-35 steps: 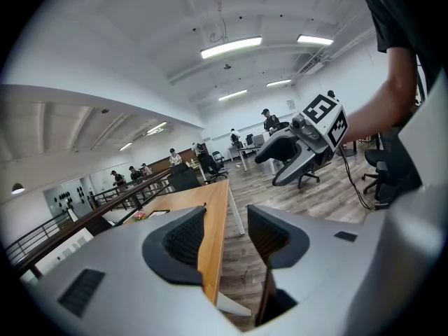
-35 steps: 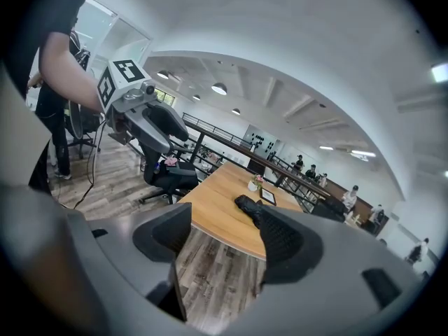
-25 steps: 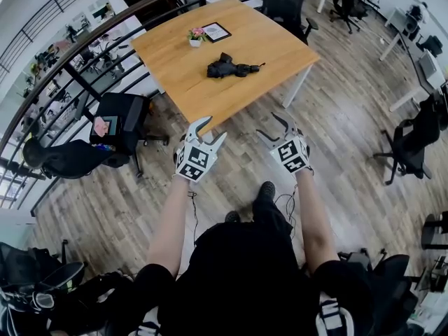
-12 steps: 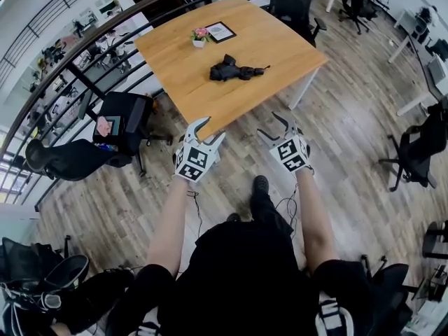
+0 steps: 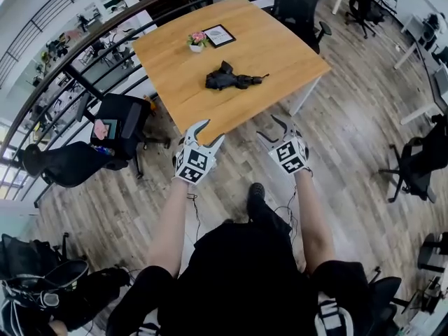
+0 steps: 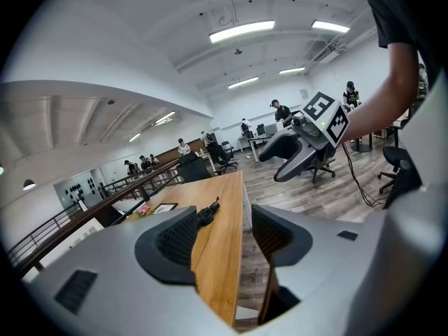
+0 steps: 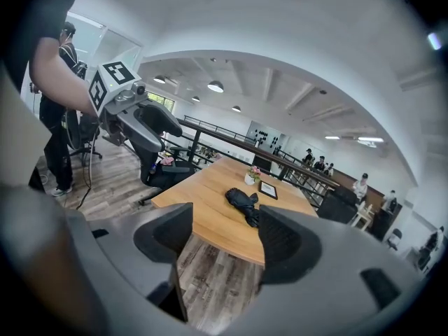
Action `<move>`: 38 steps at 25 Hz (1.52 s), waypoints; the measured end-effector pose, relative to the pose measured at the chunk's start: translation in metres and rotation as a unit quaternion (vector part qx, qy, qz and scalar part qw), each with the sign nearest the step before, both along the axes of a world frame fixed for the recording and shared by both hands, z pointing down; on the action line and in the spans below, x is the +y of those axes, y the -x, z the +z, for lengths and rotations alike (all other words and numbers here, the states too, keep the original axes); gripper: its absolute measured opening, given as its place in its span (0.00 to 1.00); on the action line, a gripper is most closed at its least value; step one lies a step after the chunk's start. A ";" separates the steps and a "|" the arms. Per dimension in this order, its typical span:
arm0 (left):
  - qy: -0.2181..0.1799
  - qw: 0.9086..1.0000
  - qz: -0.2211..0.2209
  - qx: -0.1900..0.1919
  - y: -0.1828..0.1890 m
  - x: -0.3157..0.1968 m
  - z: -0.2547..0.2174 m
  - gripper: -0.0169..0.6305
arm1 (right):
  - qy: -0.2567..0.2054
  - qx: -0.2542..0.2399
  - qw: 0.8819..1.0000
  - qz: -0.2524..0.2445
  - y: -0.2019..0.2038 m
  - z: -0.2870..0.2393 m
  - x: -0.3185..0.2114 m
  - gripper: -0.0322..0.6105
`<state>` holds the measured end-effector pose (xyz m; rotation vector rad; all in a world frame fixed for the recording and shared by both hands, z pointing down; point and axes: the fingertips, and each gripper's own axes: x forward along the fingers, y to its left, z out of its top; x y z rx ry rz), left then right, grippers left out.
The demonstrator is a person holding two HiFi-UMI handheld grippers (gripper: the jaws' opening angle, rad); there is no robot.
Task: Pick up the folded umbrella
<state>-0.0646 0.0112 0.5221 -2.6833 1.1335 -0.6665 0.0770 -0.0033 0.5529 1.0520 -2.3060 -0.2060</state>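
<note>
Umbrella (image 5: 229,80): black, folded, lies flat around the middle of the wooden table (image 5: 280,47), thin end pointing right in the head view. Touched by nothing, well apart from both grippers.

Left gripper (image 5: 210,131): held out over the plank floor (image 5: 350,138) on the near side of the table, close to the near edge. Jaws released and spread wide, gripping nothing. From its own view (image 6: 224,236), looks along the table (image 6: 220,247) with the umbrella (image 6: 207,213) far off, just past the left jaw's inner edge.

Right gripper (image 5: 271,127): same deal, near the table's near edge and level with the left one. Jaws loose and apart, nothing in them (image 7: 217,240). Catches the umbrella (image 7: 243,203) in the gap between the jaws, but way out on the table (image 7: 203,212), not touching.

Also up there: small flower pot (image 5: 197,39) and a frame (image 5: 216,33) just right of it, both at the far side, beyond the umbrella. Black chair (image 5: 122,121) left of the table by the railing (image 5: 84,54).
</note>
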 end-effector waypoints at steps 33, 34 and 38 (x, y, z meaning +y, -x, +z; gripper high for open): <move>0.041 0.993 -0.109 -0.015 -0.053 -0.126 0.016 0.41 | 0.058 -0.011 0.992 -0.107 -0.047 0.038 -0.152 0.53; 0.041 0.993 -0.110 -0.015 -0.052 -0.128 0.016 0.41 | 0.061 -0.009 0.992 -0.108 -0.046 0.038 -0.154 0.53; 0.044 0.993 -0.107 -0.015 -0.050 -0.141 0.020 0.41 | 0.062 -0.005 0.992 -0.111 -0.043 0.040 -0.163 0.53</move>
